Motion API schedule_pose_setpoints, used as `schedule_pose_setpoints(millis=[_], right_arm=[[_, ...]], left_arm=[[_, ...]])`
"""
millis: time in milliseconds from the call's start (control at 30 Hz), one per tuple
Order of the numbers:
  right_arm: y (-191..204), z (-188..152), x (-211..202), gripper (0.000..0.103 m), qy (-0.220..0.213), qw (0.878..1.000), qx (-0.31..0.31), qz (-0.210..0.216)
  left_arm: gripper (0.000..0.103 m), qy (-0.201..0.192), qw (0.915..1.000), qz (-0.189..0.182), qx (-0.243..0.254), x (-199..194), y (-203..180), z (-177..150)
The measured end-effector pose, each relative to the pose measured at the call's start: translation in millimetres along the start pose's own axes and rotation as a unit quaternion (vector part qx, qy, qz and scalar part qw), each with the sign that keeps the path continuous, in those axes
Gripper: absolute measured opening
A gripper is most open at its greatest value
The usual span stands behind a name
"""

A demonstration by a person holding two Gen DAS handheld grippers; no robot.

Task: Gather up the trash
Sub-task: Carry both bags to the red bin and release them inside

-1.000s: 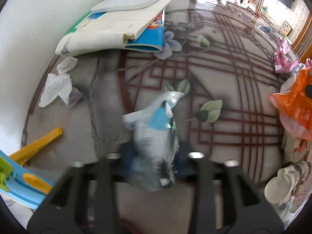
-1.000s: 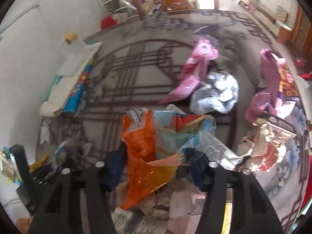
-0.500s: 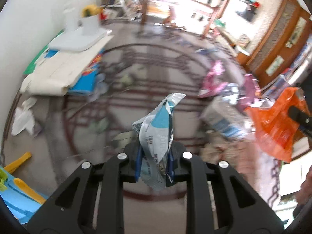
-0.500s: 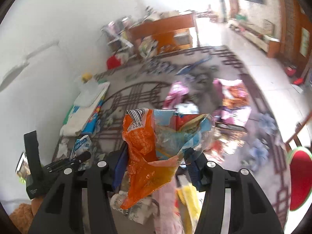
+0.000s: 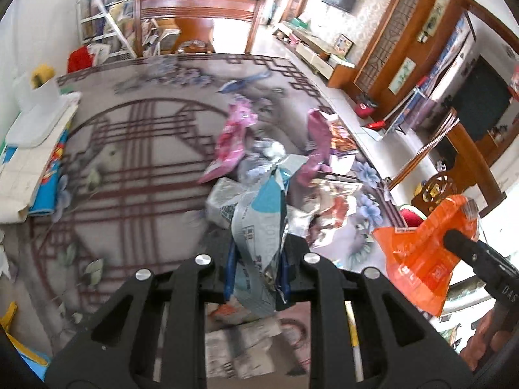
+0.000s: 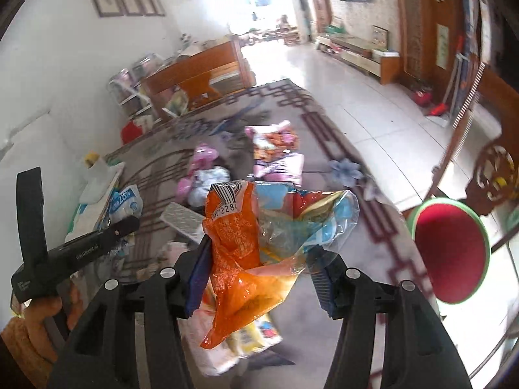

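Grippers: we count two. The left gripper (image 5: 256, 259) fills the bottom of its own view; the right gripper (image 6: 259, 265) fills the bottom of its own.
Left gripper state: we see its jaws clamped on a silver-and-blue wrapper (image 5: 259, 227) that stands upright between the blue pads and rises past the fingertips.
Right gripper state: its jaws are pressed onto an orange wrapper (image 6: 233, 253) bunched with a clear blue-printed bag (image 6: 308, 220) — both sit between the pads, the orange tail hanging below them.
Held trash: three pieces in all, one in the left gripper and two in the right.
Cross-views: the orange wrapper shows at the right edge of the left view, and the left gripper's body shows at the left edge of the right view.
Loose trash on the table (image 5: 136, 162): we count two pink wrappers (image 5: 232, 142) and one crumpled silver wrapper (image 5: 266, 155) — more lie near them, too blurred to count.
Position of loose trash: it lies ahead of the left fingertips, well apart from the held wrapper.
Books: one stack (image 5: 29, 168) at the table's left edge, with a white tray (image 5: 39, 120) on top.
Chair: one red-cushioned seat (image 6: 451, 253) right of the table.
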State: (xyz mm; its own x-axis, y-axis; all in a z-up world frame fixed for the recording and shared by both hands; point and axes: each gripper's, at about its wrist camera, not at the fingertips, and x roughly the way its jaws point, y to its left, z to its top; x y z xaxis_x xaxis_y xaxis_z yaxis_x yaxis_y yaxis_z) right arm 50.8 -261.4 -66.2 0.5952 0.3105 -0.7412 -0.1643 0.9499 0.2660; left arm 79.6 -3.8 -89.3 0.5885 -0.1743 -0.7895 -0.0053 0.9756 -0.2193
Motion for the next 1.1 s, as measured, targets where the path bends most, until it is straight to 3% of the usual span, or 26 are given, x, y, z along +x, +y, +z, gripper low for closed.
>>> schedule_pose_setpoints(millis=[267, 767, 1100], right_arm=[[-50, 1, -15, 0.054, -0.009, 1.0, 0.029, -0.003], [-91, 23, -34, 0.054, -0.02, 0.999, -0.003, 0.033], [-137, 31, -53, 0.055, -0.035, 0.999, 0.003, 0.035]], left_arm=[[0.021, -0.004, 0.9999, -0.001, 0.009, 5, -41, 6], [0.021, -0.029, 0.999, 0.017, -0.03, -2, -95, -2], [0.021, -0.033, 0.9992, 0.01, -0.02, -1, -150, -5]])
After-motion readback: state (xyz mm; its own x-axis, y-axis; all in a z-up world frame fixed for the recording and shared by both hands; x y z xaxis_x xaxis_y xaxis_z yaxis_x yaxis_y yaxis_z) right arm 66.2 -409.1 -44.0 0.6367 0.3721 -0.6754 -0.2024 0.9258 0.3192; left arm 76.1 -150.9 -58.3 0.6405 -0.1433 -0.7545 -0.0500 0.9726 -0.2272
